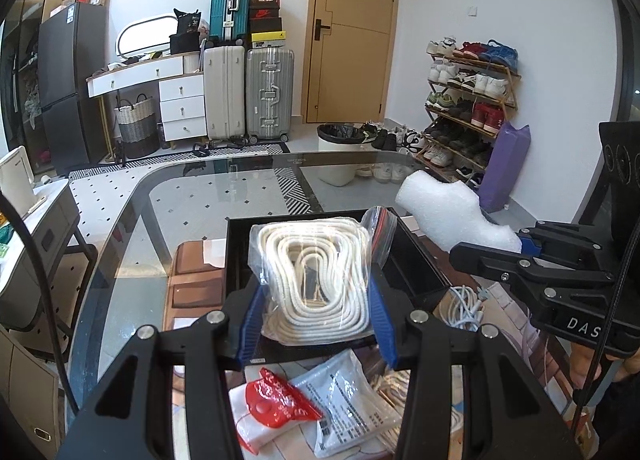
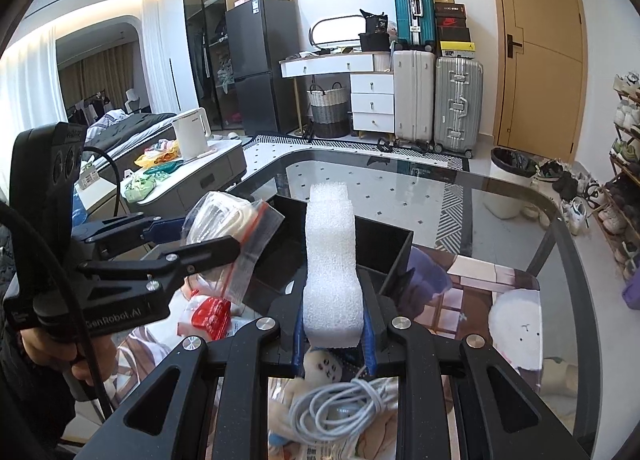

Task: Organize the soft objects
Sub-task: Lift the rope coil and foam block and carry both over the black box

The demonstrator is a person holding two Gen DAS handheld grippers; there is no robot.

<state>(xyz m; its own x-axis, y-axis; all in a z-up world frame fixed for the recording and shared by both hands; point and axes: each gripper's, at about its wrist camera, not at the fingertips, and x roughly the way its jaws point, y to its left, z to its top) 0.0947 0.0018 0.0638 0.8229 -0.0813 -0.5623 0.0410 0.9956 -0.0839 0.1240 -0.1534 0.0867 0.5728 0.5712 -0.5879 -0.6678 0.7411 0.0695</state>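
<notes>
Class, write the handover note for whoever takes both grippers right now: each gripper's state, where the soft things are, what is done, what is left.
Left gripper: shut on the bagged white rope, held above the black box.
Right gripper: shut on the white foam piece, also raised near the box.
Done: both items picked up; the box looks empty so far.
Left: place both in the box, then collect the coiled white cable, the red-and-white packet and the other packets on the glass table.

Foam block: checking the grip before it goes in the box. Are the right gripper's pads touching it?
Touching. The right wrist view shows the foam block clamped between the right gripper's blue pads, both pressing its sides.
</notes>
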